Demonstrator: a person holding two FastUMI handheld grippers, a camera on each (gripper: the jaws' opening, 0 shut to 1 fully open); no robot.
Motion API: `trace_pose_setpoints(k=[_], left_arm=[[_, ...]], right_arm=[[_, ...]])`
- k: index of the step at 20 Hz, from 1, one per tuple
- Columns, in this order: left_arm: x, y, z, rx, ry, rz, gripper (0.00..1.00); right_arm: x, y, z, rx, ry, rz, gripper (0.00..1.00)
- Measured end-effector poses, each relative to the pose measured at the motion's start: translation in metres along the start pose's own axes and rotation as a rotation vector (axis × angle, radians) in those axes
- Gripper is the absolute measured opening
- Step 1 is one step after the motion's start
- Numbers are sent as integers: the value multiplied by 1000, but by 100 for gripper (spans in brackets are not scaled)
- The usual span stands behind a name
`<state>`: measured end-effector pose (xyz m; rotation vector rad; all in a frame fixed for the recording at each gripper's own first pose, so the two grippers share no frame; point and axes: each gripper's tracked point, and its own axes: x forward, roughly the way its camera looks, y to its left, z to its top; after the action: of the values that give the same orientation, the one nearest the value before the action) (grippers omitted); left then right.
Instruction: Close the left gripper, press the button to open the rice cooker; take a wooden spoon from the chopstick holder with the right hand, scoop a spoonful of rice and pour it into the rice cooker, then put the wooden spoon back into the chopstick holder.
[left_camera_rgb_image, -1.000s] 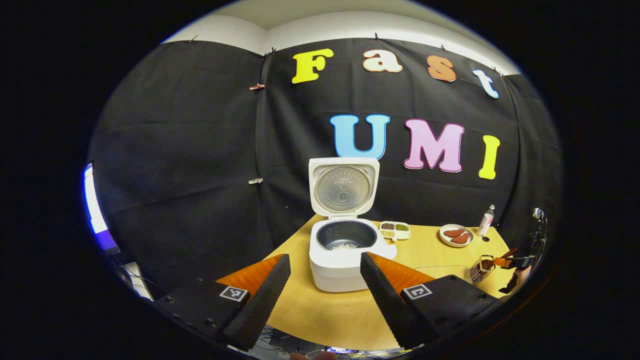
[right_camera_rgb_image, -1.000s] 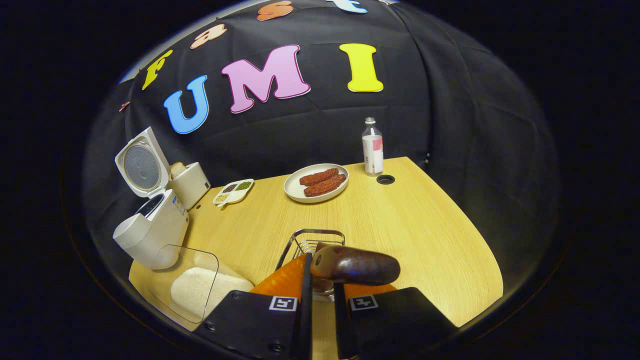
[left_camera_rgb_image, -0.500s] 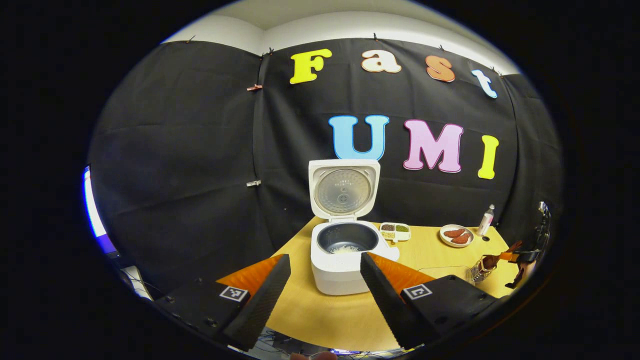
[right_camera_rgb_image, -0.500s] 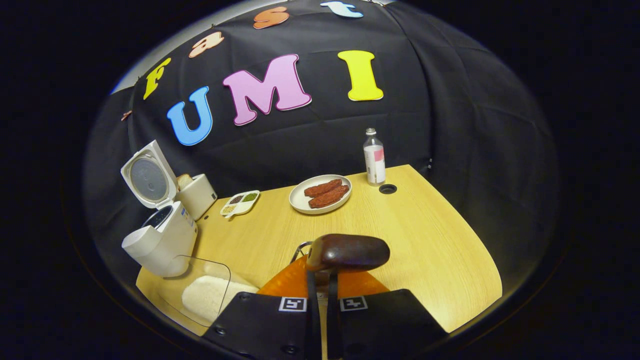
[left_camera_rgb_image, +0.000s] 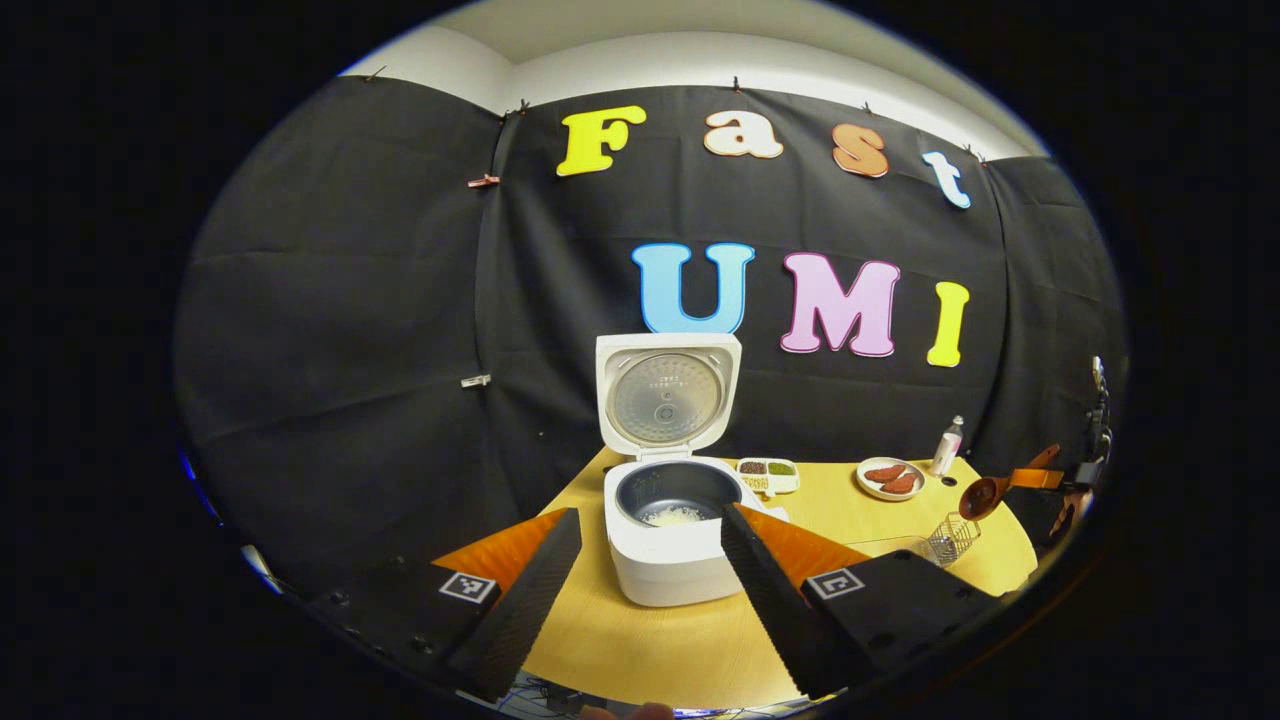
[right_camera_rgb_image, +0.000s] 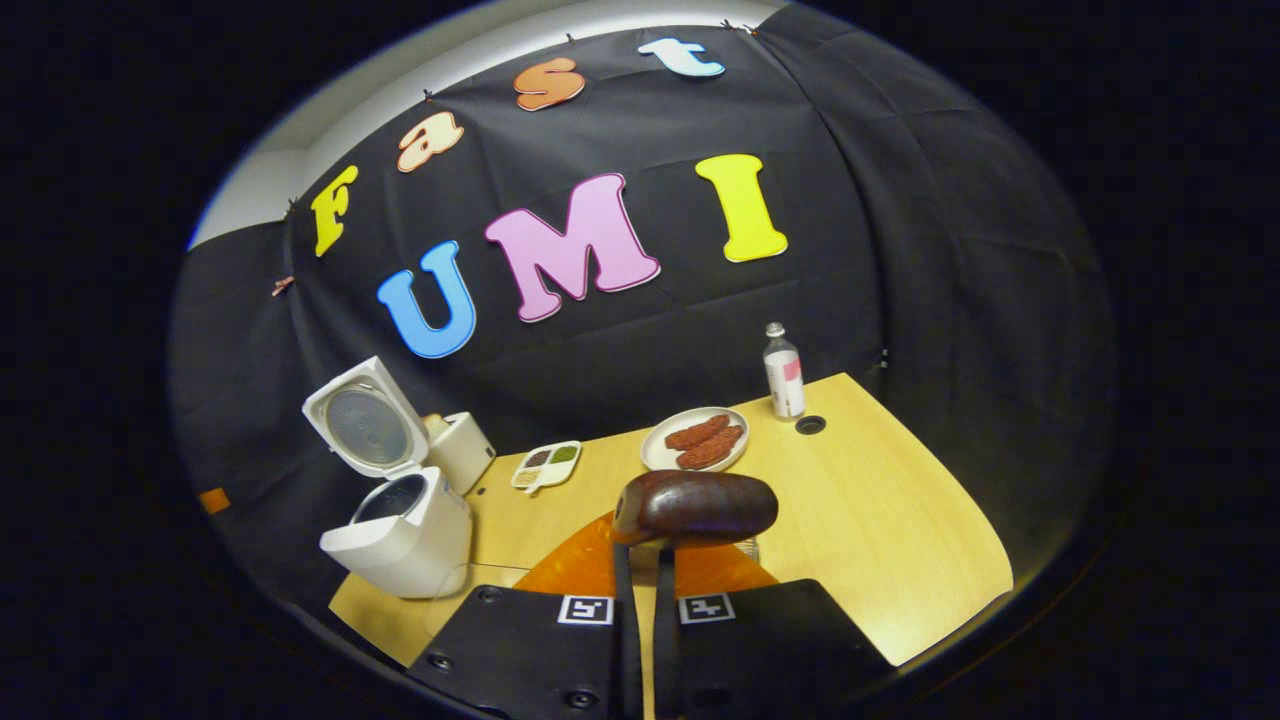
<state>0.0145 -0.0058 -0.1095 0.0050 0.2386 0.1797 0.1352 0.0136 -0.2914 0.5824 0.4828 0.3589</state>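
The white rice cooker (left_camera_rgb_image: 665, 570) stands on the wooden table with its lid (left_camera_rgb_image: 668, 395) raised, and a little rice lies in its dark pot. My left gripper (left_camera_rgb_image: 650, 515) hangs open in front of it, touching nothing. My right gripper (right_camera_rgb_image: 640, 560) is shut on the handle of the wooden spoon (right_camera_rgb_image: 695, 506), whose dark bowl sits just past the fingertips. In the left gripper view the spoon (left_camera_rgb_image: 985, 495) hovers above the wire chopstick holder (left_camera_rgb_image: 948, 538), held by the right gripper (left_camera_rgb_image: 1075, 480). The rice cooker (right_camera_rgb_image: 400, 545) is far to the left in the right gripper view.
A plate of sausages (right_camera_rgb_image: 695, 445), a small bottle (right_camera_rgb_image: 783, 372) beside a cable hole, and a divided dish of grains (right_camera_rgb_image: 545, 465) sit along the back of the table. A white box (right_camera_rgb_image: 462, 450) stands behind the cooker. A clear container (left_camera_rgb_image: 890, 545) lies beside the holder.
My right gripper has risen with the spoon, lifting it out of the chopstick holder. My left gripper has drawn back a little and stays open.
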Motion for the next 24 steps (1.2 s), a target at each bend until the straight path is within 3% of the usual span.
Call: trace_pose_setpoints(k=[6,12,19,24], left_arm=[[5,12,2,16,-24,-71,97],[11,20,-4,15,-16,-127,97],[20,36,-11,10,1,-139,97],[25,51,-17,-12,19,-129,97]], right_arm=[[-15,79,-41,-45,98,100,9],[2,97,-107,-280,235,40,9],[38,86,-163,-529,355,-64,10],[44,115,-190,-417,399,-31,9]])
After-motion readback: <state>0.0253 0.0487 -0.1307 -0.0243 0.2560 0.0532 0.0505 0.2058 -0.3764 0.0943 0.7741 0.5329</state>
